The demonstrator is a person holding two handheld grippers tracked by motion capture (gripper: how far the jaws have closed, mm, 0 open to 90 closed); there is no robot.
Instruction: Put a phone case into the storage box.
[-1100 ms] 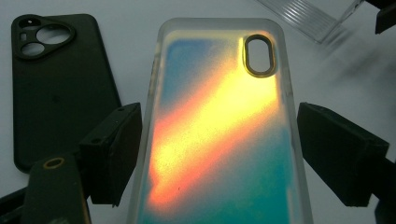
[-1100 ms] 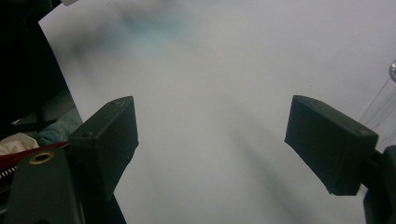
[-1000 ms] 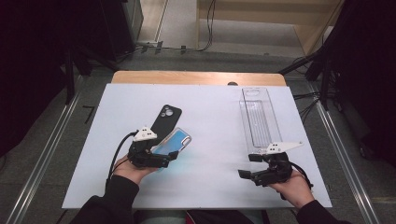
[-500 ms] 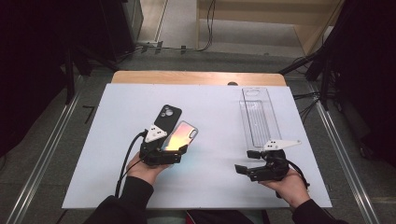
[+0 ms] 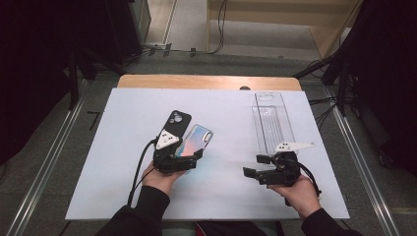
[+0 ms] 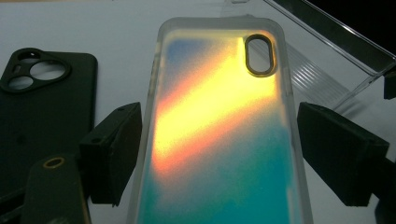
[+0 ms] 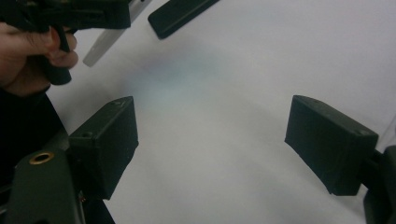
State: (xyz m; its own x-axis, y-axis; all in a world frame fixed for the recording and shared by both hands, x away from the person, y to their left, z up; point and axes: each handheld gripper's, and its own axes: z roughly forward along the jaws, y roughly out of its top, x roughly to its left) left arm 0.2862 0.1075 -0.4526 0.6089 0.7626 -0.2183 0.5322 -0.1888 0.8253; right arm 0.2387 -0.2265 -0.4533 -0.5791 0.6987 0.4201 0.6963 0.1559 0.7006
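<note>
An iridescent phone case (image 5: 198,139) with a clear rim lies lengthwise between the jaws of my left gripper (image 5: 185,153). In the left gripper view both jaws press against the long sides of the iridescent case (image 6: 219,116), whose camera cut-out points away from me. A black phone case (image 5: 176,121) lies flat on the table just left of it, touching or nearly so. My right gripper (image 5: 255,165) hovers low over bare table at the front right, open and holding nothing.
A clear plastic tray (image 5: 273,122) lies lengthwise at the back right, just beyond my right hand. The white table top (image 5: 123,123) ends in a wooden strip at the far edge. Dark stands and cables surround the table.
My left gripper has carried the iridescent case to the right and forward, and the case's sheen has turned from blue to orange. My right gripper has drifted slightly left.
</note>
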